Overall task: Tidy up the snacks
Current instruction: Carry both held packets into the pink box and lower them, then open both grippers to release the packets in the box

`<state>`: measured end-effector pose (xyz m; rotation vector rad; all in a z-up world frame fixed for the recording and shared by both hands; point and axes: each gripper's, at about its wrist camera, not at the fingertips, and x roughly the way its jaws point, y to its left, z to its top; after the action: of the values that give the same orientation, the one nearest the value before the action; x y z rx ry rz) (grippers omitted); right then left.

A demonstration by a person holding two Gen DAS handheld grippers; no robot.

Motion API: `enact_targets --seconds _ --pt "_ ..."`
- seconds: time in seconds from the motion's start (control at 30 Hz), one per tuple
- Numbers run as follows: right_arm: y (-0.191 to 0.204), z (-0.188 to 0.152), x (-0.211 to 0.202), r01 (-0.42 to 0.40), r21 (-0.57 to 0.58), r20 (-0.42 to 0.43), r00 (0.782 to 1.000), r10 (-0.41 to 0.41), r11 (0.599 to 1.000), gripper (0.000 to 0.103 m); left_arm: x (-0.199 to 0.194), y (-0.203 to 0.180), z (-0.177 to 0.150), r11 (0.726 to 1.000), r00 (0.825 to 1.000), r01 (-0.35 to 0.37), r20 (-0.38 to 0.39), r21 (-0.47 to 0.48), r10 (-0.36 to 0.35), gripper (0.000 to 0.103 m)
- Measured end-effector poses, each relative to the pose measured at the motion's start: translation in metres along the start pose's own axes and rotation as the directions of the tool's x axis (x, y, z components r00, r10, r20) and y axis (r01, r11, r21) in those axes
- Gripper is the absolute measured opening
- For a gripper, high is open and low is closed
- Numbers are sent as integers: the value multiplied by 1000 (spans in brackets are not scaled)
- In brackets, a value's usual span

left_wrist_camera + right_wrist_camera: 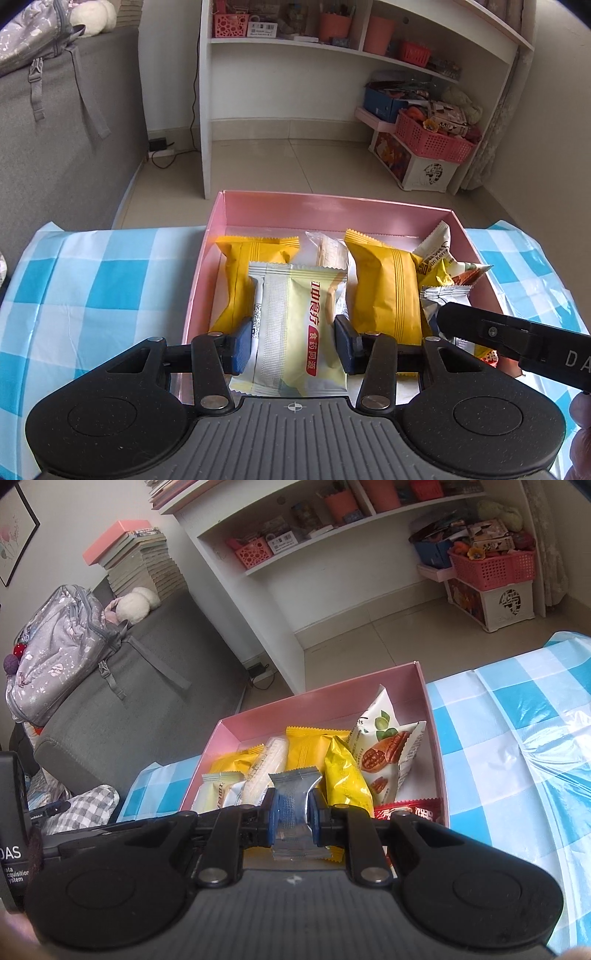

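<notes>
Room: tiled floor (325, 162) runs bare from the table's far edge to a white shelf unit (258, 92); a grey sofa (66, 147) with a backpack (59, 646) on it closes the left side, a pink basket (432, 138) of oddments the right corner.
Table: blue-and-white checked cloth (103, 280) shows bare on both sides of the box, wider on the right in the right wrist view; its far edge drops straight to the floor.
Pink box (332, 206): sits at the table's far edge, open-topped, walls upright; snacks crowd its floor, with a bare strip along the far wall.
Yellow packets (384, 291): two lie flat side by side, a clear-wrapped wafer bar (328, 251) between them.
Nut packet (384, 749): leans against the right wall, its lower part hidden behind a crinkled yellow bag (347, 779).
Red packet (410, 808): near right corner, mostly cut off by the gripper body.
Left gripper (291, 339): blue pads on either side of a pale green packet (295, 325), at or very near its edges; the packet's far end overlaps the left yellow one.
Right gripper (293, 812): pads pinch a silver packet (291, 797), crumpling its middle, low over the box's near part; whether it rests on anything, I cannot tell.
</notes>
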<state>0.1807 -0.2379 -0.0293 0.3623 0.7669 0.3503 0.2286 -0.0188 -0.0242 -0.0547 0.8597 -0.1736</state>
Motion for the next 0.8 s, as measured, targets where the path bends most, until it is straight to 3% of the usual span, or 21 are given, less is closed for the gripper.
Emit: enact_targets --seconds 0.2,0.33,0.47,0.8 --pt "0 1 -2 4 -6 7 1000 -4 1000 17 2 3 -4 1000 998 30 54 -8 -29 47" --pt "0 1 -4 4 1 12 1000 -4 1000 24 -1 5 -7 999 998 42 54 -11 -41 50" --pt "1 1 -5 4 2 7 1000 -4 1000 33 -8 7 -8 999 997 46 56 -2 -45 62" --pt "7 -2 -18 29 -47 3 1000 -29 998 51 -29 5 -18 998 998 50 46 24 -51 72"
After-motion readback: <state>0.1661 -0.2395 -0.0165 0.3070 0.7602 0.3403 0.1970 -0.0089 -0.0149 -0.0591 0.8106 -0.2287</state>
